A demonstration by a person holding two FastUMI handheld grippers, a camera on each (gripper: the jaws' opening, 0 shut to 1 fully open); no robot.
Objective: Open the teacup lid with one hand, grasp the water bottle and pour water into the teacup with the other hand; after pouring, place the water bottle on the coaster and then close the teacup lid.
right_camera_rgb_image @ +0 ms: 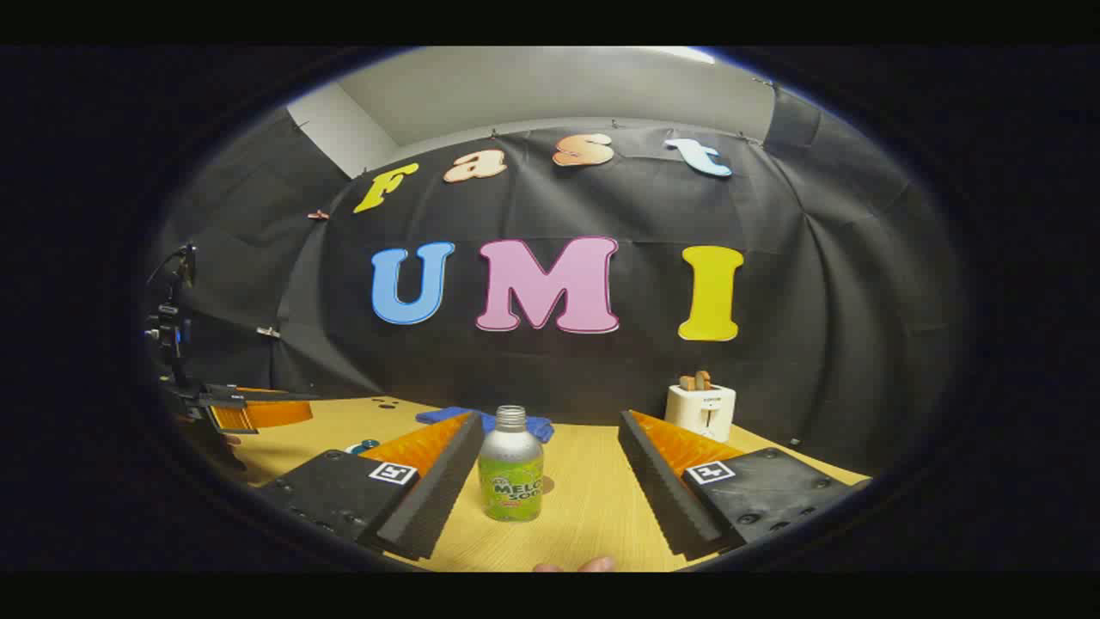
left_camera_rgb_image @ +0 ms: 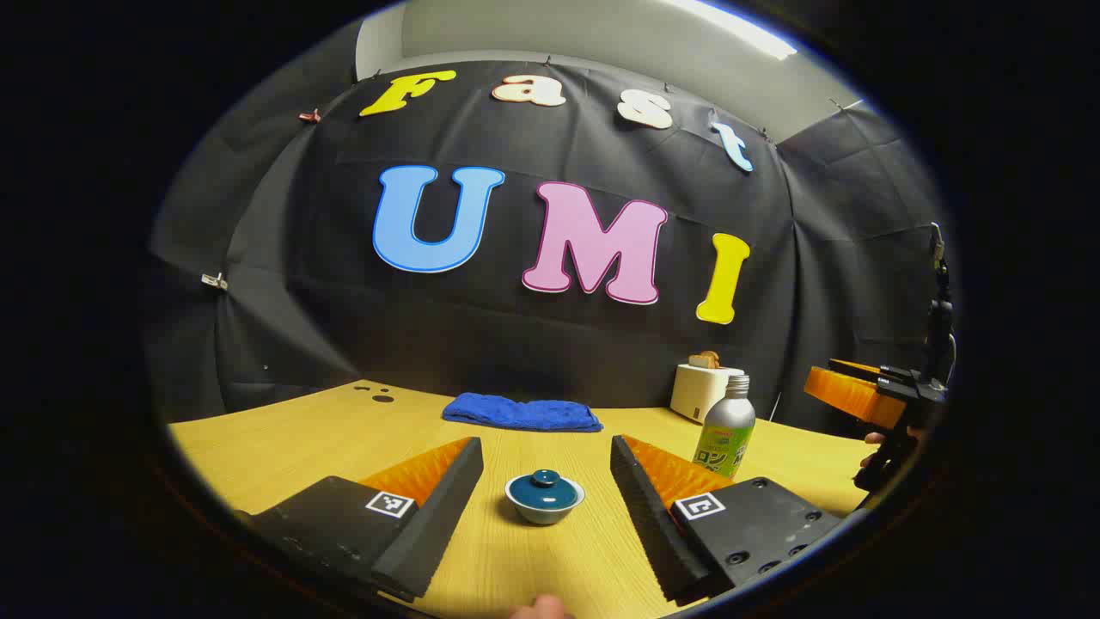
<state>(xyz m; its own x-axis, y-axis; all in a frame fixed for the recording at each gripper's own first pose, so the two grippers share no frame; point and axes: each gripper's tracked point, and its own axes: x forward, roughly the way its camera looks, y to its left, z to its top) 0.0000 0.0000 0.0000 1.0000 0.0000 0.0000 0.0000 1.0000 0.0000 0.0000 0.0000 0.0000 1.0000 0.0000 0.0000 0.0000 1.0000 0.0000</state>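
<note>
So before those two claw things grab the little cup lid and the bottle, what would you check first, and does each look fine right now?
1. Lid seated on the teacup, knob upward: ok.
2. Left gripper open wide, teacup centred between its fingers: ok.
3. Right gripper open, water bottle standing upright between its fingers, nearer the left one: ok, though slightly off centre.
4. Bottle uncapped for pouring: ok, its neck looks open in the right gripper view.
5. Coaster ready for the bottle afterwards: cannot tell, I cannot pick it out.
6. Blue cloth and toaster sit well behind on the table, out of the way: ok.
</note>
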